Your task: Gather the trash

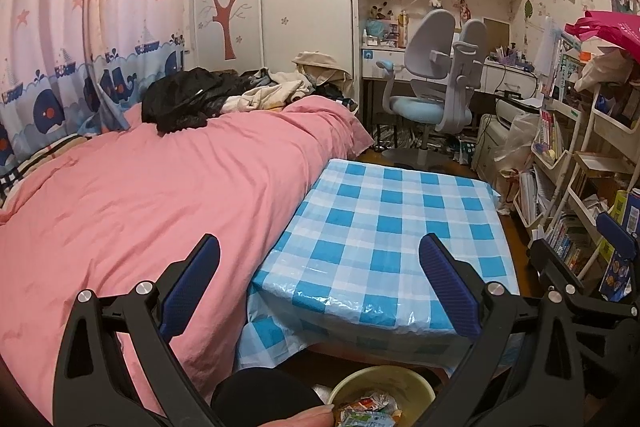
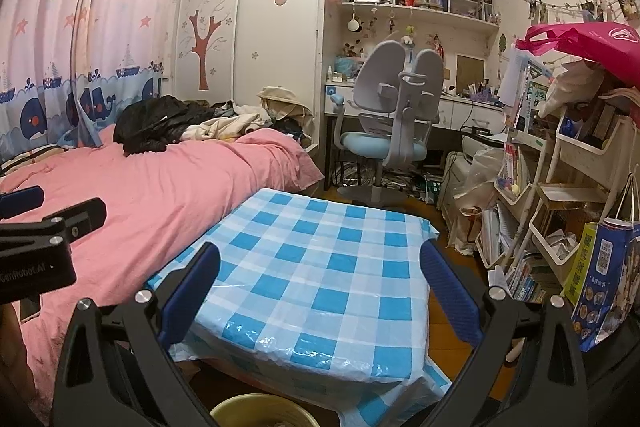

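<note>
left wrist view: the trash, crumpled snack wrappers, lies inside the yellow-green bin at the bottom edge, just below the near edge of the table in its blue checked cloth. the wrappers look light, thin and crinkly, likely slippery; pinching a raised fold should hold better than a flat face. the tabletop shows nothing left to pick up. left gripper hangs with its tongs wide and empty; right gripper likewise. a pink bed sits beside the table, touching its side.
</note>
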